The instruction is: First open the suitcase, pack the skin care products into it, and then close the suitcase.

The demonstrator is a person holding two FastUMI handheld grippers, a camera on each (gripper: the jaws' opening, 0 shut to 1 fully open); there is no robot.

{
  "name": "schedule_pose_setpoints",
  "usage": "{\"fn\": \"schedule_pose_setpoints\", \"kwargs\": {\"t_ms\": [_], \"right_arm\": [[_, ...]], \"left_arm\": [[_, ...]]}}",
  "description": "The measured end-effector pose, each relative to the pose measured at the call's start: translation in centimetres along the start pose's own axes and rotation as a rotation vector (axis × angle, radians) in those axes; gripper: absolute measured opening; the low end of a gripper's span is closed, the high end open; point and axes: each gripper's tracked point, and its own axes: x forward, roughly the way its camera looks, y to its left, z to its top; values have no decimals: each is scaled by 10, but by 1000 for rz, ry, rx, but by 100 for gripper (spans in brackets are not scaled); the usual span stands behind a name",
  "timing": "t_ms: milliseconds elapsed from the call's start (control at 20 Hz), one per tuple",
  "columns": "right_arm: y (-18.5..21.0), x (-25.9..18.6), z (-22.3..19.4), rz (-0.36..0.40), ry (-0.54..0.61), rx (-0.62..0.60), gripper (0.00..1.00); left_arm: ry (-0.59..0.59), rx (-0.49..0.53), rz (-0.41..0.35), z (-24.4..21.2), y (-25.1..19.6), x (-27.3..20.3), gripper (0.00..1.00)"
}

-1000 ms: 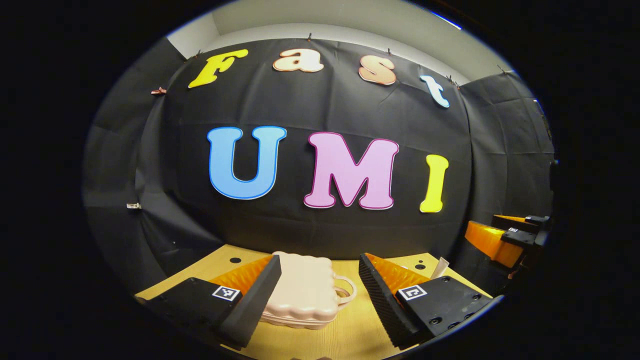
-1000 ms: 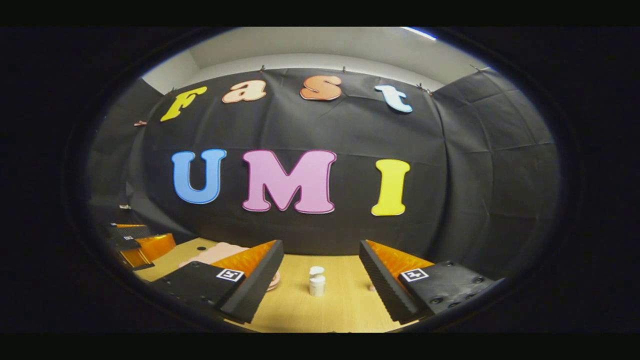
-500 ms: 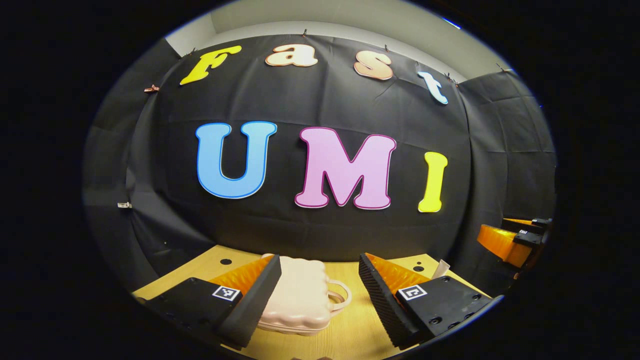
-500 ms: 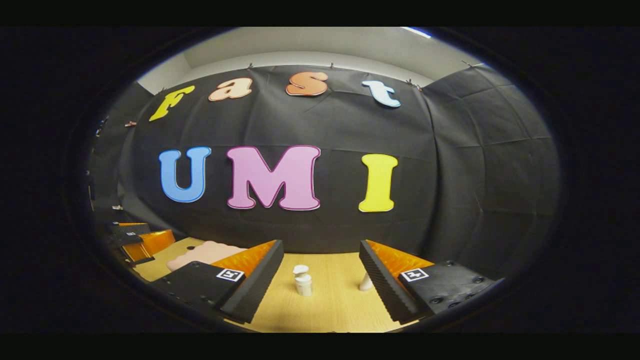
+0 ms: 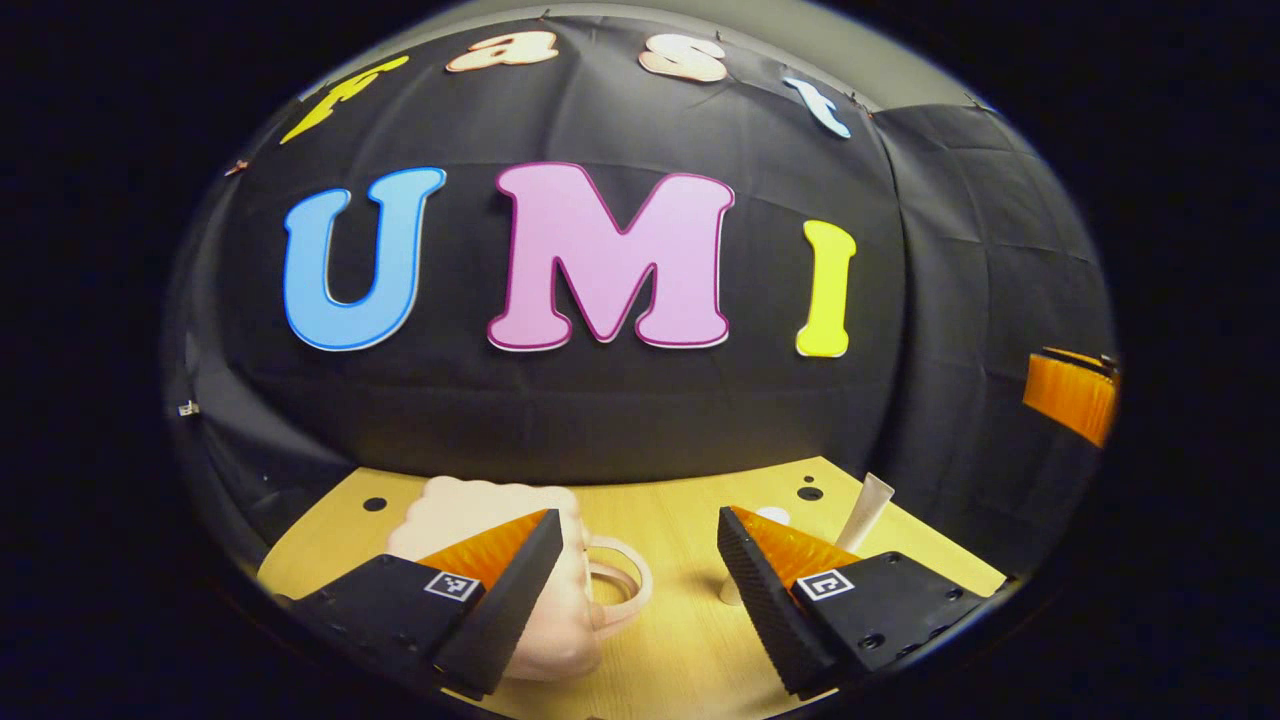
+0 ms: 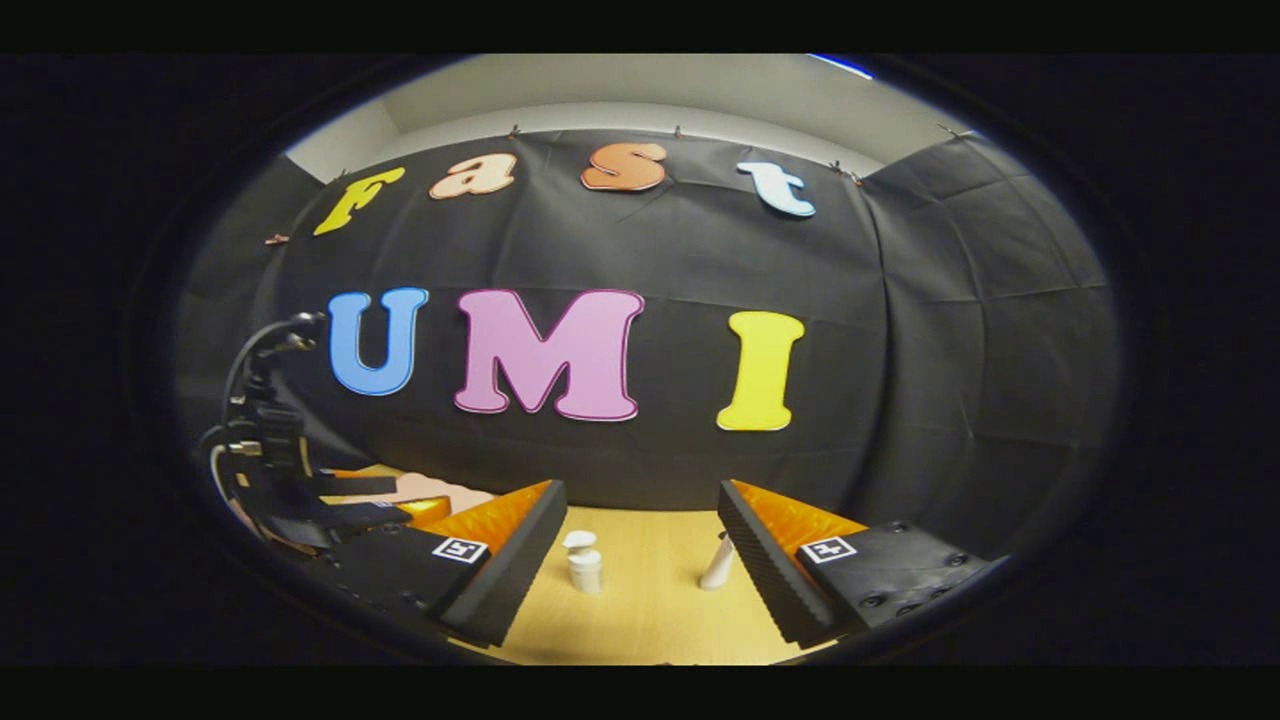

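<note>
Suitcase not yet opened, nothing packed.

The pale pink scalloped plastic suitcase [image 5: 480, 520] lies closed on the wooden table [image 5: 680, 640]; the left gripper [image 5: 640, 580] hovers released at its handle, the right gripper [image 6: 640, 560] gapes before the small white pump bottle [image 6: 583, 565].

Suitcase [image 5: 470, 505] partly hidden behind left hand-held gripper [image 5: 635, 560] finger.

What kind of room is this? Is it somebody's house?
Probably not a house. It looks like a small recording booth: black cloth hangs as walls, a bare wooden table holds a pink suitcase and little bottles, and hand-held grippers work there.
</note>
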Motion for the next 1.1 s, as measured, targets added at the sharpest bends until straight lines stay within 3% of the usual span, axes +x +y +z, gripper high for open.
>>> {"fn": "schedule_pose_setpoints", "kwargs": {"t_ms": [100,500,750,850,950,1000,1100], "right_arm": [[-9,4,-9,8,13,-18,99],[-40,25,-51,42,119,26,98],[-78,41,-62,-11,157,18,98],[-84,44,-72,-17,174,21,98],[-86,45,-83,-16,202,4,98],[-86,45,-87,-19,212,2,98],[-83,43,-92,-13,228,34,98]], "left_arm": [[63,-7,-22,-25,-9,31,99],[259,-33,-3,-99,-10,109,91],[388,-22,68,-143,-8,135,83],[431,38,133,-159,3,144,75],[477,129,232,-170,24,149,60],[511,151,249,-178,28,152,45],[566,172,266,-186,26,153,27]]}}
